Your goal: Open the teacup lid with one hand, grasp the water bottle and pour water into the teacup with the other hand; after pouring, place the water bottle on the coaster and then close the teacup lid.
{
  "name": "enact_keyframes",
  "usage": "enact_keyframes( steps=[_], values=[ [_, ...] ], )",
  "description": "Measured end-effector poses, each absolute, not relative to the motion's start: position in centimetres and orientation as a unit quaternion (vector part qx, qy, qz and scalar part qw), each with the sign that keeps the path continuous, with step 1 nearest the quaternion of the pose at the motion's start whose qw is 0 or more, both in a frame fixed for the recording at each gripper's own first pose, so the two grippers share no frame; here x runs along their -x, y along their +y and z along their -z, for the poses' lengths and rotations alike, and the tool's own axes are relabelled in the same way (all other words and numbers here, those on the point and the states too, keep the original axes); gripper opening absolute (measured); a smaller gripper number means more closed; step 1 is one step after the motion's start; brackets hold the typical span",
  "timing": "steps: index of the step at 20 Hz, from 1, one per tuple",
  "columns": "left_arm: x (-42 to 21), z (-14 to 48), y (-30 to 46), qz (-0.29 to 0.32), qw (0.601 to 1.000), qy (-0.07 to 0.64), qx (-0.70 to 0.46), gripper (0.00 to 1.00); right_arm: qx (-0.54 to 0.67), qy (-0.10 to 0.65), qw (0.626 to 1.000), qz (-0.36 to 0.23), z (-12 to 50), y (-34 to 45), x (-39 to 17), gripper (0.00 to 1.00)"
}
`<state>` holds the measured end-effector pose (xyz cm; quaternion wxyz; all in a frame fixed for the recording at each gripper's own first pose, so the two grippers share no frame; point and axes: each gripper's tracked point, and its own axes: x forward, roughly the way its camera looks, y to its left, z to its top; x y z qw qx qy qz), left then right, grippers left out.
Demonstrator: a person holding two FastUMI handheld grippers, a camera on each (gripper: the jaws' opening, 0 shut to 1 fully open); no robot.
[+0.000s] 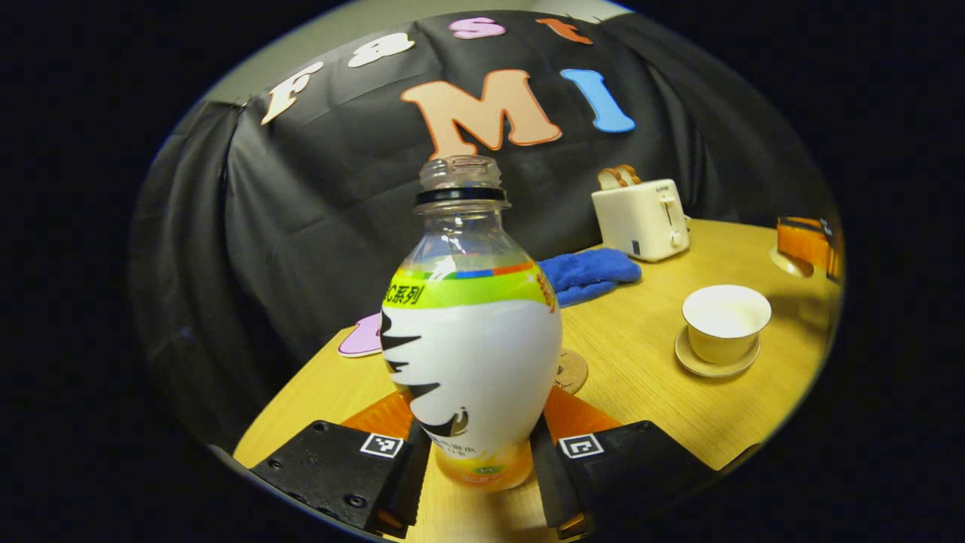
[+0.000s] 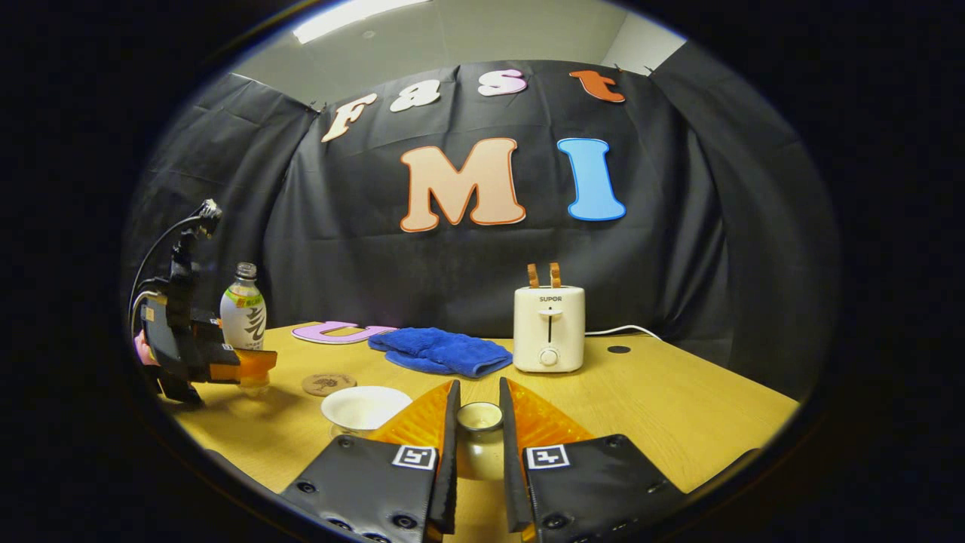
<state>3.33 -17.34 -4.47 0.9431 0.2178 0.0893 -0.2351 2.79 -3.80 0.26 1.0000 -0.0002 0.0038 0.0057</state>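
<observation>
A: Nearest to us, the left tongs (image 1: 480, 452) are pinching the bottle (image 1: 473, 332) low on its body, one finger on each side. It stands upright, long axis vertical, uncapped mouth pointing straight up.

B: And the right tongs (image 2: 478, 445)?

A: Pressed in on the lid (image 2: 480, 416), knob between the fingers, held off to the side of the cup (image 1: 725, 323). So the cup sits open on its saucer (image 1: 716, 363), well right of the bottle on the counter (image 1: 648, 377).

B: So the lid step looks done?

A: I'd say so. Pouring comes next: carry the bottle over the cup, then tip its neck down toward the bowl, gently, since there's no cap.

B: The coaster (image 1: 571, 370)?

A: Just behind the bottle, bare. Farther back lie the cloth (image 1: 592, 273) and the toaster (image 1: 641, 220).
</observation>
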Motion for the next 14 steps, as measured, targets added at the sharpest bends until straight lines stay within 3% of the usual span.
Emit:
enact_keyframes(
  steps=[6, 10, 12, 14],
  values=[
    [-3.9, 1.7, -18.7, 0.208, 0.857, 0.017, -0.472, 0.57, 0.002, 0.002, 1.000, 0.017, -0.3, -5.9, -3.0, 0.30],
    [-3.5, 0.3, -18.8, 0.192, 0.767, -0.011, -0.612, 0.57, 0.002, 0.001, 0.999, 0.032, -0.4, -7.4, -3.1, 0.31],
    [-3.9, -0.5, -19.4, 0.189, 0.720, -0.027, -0.667, 0.57, 0.002, 0.001, 0.999, 0.037, -0.3, -7.9, -3.1, 0.29],
    [-4.2, -0.4, -19.6, 0.189, 0.700, -0.027, -0.688, 0.57, 0.003, 0.000, 0.999, 0.038, -0.4, -7.9, -3.2, 0.29]
  ],
)
